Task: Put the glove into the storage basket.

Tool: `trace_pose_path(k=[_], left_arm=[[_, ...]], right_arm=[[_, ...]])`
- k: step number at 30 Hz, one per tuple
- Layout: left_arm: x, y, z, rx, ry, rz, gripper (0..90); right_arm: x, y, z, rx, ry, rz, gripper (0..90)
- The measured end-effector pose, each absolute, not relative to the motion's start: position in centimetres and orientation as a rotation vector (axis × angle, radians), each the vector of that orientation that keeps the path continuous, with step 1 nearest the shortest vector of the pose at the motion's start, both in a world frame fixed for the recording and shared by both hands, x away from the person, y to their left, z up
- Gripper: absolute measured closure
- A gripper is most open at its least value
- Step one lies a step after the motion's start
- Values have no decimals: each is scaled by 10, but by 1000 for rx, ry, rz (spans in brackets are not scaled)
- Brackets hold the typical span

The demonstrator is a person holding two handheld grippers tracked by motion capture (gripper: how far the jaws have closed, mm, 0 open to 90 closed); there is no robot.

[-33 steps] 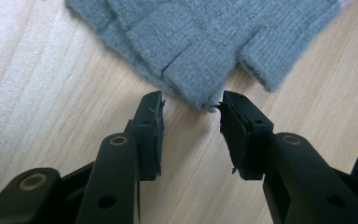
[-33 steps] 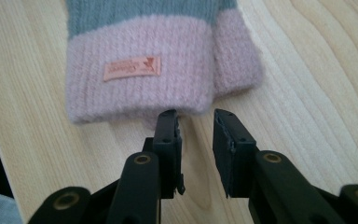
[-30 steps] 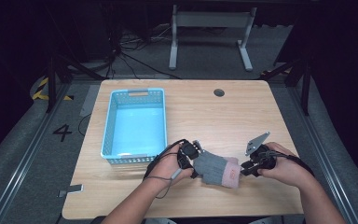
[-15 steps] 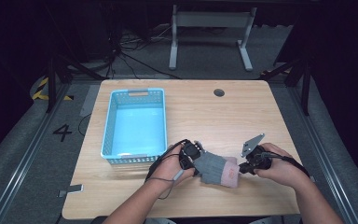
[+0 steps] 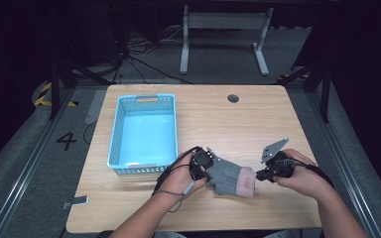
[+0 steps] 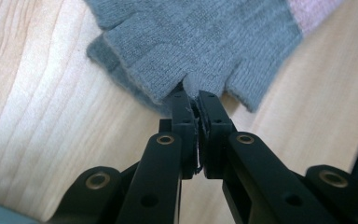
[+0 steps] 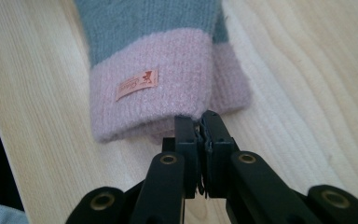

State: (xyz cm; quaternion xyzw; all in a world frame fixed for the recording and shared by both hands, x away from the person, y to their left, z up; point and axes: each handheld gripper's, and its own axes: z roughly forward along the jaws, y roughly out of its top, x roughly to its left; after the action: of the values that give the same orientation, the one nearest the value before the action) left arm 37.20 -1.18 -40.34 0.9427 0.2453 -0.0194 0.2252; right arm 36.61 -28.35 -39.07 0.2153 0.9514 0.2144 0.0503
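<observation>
Two-tone knit glove [image 5: 229, 177]: grey body, pink cuff.

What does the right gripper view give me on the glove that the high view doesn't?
Right gripper view: a small orange label on the pink cuff, and the right gripper shut on the cuff's edge. High view: the blue basket beside the work, and the left gripper at the glove's finger end. Both: the grey glove lying on the wooden table.
</observation>
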Motion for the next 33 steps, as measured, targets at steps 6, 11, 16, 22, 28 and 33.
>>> trace_pose_path(k=[6,11,16,22,28,33], left_arm=[[367,-13,-402,2617,662,-59,867],[365,-16,-405,2626,657,-68,866],[368,-21,-415,2644,663,-95,865],[372,-20,-421,2651,689,-111,756],[373,-17,-410,2602,676,-83,593],[371,-20,-397,2551,653,-33,556]], right_arm=[[373,-284,-389,682,2847,684,879],[381,-282,-396,717,2830,674,880],[387,-280,-406,760,2830,641,879],[390,-282,-414,784,2828,629,791],[387,-294,-404,796,2774,674,688],[385,-305,-397,839,2735,696,663]])
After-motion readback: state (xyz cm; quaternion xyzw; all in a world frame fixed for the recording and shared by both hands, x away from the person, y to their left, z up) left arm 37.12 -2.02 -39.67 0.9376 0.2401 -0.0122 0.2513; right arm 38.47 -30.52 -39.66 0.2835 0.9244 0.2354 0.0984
